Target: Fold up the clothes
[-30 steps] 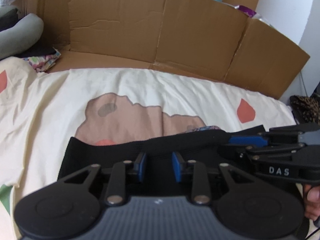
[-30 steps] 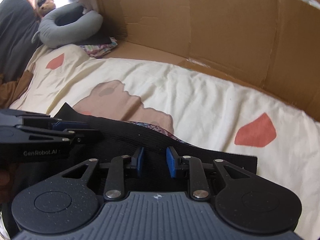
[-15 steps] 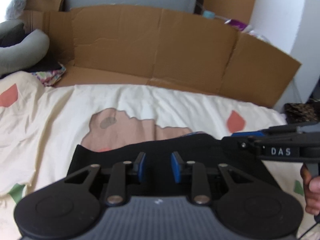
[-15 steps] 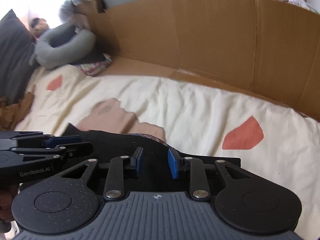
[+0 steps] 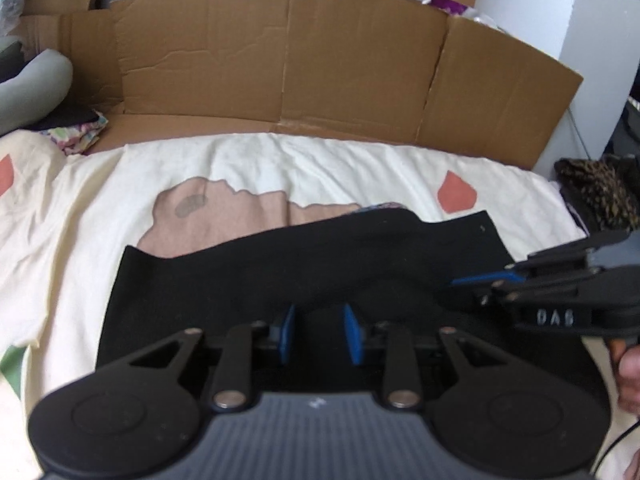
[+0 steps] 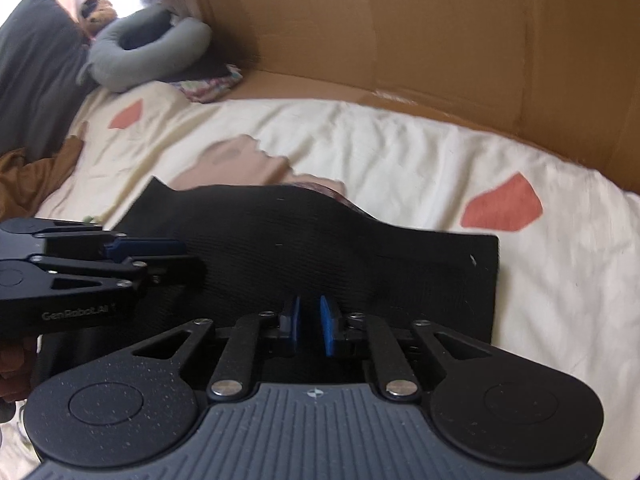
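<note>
Fingers of the left gripper [image 5: 317,333] stood apart over the near part of a black garment [image 5: 304,264], with a clear gap between the blue pads; whether any cloth sat between them could not be told. The right gripper [image 6: 309,325] had just been closing, and its blue pads were left with only a narrow slit between them, low against the black cloth; the frames did not show whether a fold of it was pinched there. Each gripper also showed from the side in the other's view, the left one [image 6: 156,258] reaching in over the garment's left part and the right one [image 5: 476,286] over its right part, both low above the cloth. Part of a hand [image 5: 628,372] showed under the right gripper's body.

The black garment lay spread flat on the bed, its far edge wavy and humped in the middle, with its right corner [image 6: 486,248] square on the sheet. A bit of patterned cloth [image 5: 374,209] peeped out from behind that far edge. Beyond it stretched the cream bedsheet [image 5: 280,160] with red and tan patches. Farther back a flattened cardboard box [image 5: 288,60] stood along the far side of the bed. At the far left lay a grey neck pillow [image 6: 148,52], a floral cloth [image 6: 208,86] just beside it, and a dark cushion [image 6: 36,52].
</note>
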`<state>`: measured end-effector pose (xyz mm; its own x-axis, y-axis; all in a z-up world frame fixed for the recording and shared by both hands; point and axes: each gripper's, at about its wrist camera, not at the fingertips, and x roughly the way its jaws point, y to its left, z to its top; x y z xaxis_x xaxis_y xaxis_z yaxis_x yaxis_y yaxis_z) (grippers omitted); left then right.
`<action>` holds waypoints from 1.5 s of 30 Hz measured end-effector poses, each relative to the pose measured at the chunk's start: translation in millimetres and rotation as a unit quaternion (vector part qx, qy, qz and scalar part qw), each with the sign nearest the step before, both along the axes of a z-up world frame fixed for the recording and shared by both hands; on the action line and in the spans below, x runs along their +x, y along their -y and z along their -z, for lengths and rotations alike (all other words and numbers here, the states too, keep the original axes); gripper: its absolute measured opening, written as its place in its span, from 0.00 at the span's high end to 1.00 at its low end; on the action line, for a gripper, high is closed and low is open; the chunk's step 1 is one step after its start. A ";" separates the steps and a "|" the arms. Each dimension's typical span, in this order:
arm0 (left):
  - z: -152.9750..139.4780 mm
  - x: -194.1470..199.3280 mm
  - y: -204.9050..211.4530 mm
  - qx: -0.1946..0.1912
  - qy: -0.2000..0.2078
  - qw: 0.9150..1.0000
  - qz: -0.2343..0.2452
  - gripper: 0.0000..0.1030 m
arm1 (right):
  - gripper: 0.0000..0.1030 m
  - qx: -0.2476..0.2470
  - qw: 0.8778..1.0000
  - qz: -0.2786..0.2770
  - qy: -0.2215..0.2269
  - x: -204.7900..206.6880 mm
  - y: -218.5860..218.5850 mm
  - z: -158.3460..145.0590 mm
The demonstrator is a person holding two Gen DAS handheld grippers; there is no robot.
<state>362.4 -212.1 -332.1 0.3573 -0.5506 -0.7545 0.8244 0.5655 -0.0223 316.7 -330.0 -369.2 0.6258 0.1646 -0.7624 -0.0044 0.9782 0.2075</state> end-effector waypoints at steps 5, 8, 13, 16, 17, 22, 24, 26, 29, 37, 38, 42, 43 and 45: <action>-14.0 5.0 -3.8 0.002 -0.002 1.000 -0.030 0.83 | 0.97 0.010 1.000 0.018 0.003 -4.4 10.2 -10.5; -24.7 2.4 -14.5 -0.008 -0.005 1.000 -0.021 0.83 | 0.96 0.021 1.000 0.010 0.014 -15.1 12.2 -22.9; -41.3 -1.4 -32.0 -0.018 -0.021 0.999 -0.021 0.83 | 0.96 0.022 0.999 -0.010 0.025 -30.2 7.5 -37.1; -47.1 -8.2 -39.2 -0.024 -0.033 0.999 -0.023 0.83 | 0.96 0.026 0.999 -0.017 0.025 -39.2 3.7 -41.7; -47.7 -11.9 -40.6 -0.024 -0.036 0.999 -0.022 0.83 | 0.96 0.027 0.999 -0.020 0.024 -42.7 1.8 -42.4; -38.6 -40.9 -43.6 -0.017 -0.057 0.998 -0.002 0.83 | 0.96 0.032 0.999 -0.028 0.010 -62.8 -10.9 -38.2; -32.7 -54.5 -44.8 -0.011 -0.073 0.997 0.014 0.83 | 0.96 0.043 0.999 -0.028 0.000 -72.8 -15.1 -33.8; -27.7 -68.0 -45.7 -0.004 -0.076 0.997 0.031 0.83 | 0.95 0.041 0.999 -0.034 -0.009 -82.6 -21.2 -28.7; -17.6 -81.7 -46.6 0.009 -0.076 0.996 0.047 0.82 | 0.95 0.033 0.998 -0.041 -0.022 -93.1 -28.8 -19.8; -5.7 -63.2 -53.8 0.049 -0.044 0.997 0.036 0.83 | 0.87 -0.008 0.999 -0.029 -0.025 -112.1 -27.0 -11.8; -7.3 -61.5 -56.8 0.051 -0.042 0.997 0.032 0.83 | 0.87 -0.014 0.999 -0.026 -0.023 -115.1 -24.8 -12.4; -14.1 -56.0 -70.2 0.055 -0.036 0.998 0.012 0.83 | 0.87 -0.013 1.000 -0.006 -0.026 -126.0 -10.1 -13.7; -16.2 -56.2 -73.9 0.053 -0.038 0.998 0.005 0.83 | 0.87 -0.012 1.000 0.000 -0.027 -128.7 -6.9 -14.6; -20.4 -57.2 -80.9 0.049 -0.041 0.998 -0.006 0.83 | 0.86 -0.009 1.000 0.008 -0.026 -134.8 -3.0 -18.6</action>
